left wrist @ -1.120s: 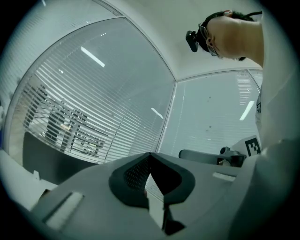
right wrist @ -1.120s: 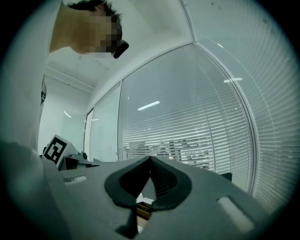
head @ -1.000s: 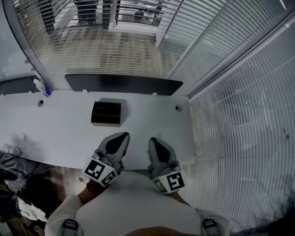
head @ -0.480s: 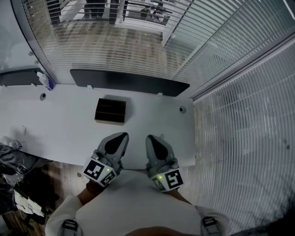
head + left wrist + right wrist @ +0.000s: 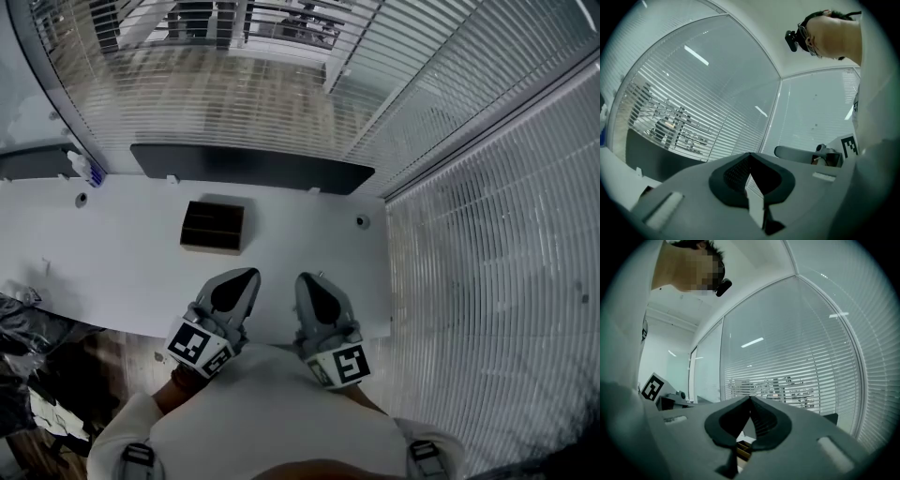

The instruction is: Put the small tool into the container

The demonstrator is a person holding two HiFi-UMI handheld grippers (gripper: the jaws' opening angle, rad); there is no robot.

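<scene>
Grippers: two, grey plastic, one black-and-white marker cube [image 5: 199, 345] each. Left gripper [image 5: 251, 276]: jaws closed tip to tip, nothing between them. Right gripper [image 5: 305, 277]: same, jaws pressed together, empty. Both hang over the near edge of the white desk [image 5: 112, 272], side by side and not touching, tips pointing at the far edge. Small tool [image 5: 316, 273]: one, a thin sliver on the desk just beside the right gripper's tip. It is too small to tell its type or whether it touches. Container [image 5: 212, 227]: one, a dark brown box with open compartments, upright on the desk beyond the left gripper's tip, apart from the tool. Round desk holes [image 5: 82, 199]: two. Dark panel [image 5: 248, 169] along the far edge: one.
</scene>
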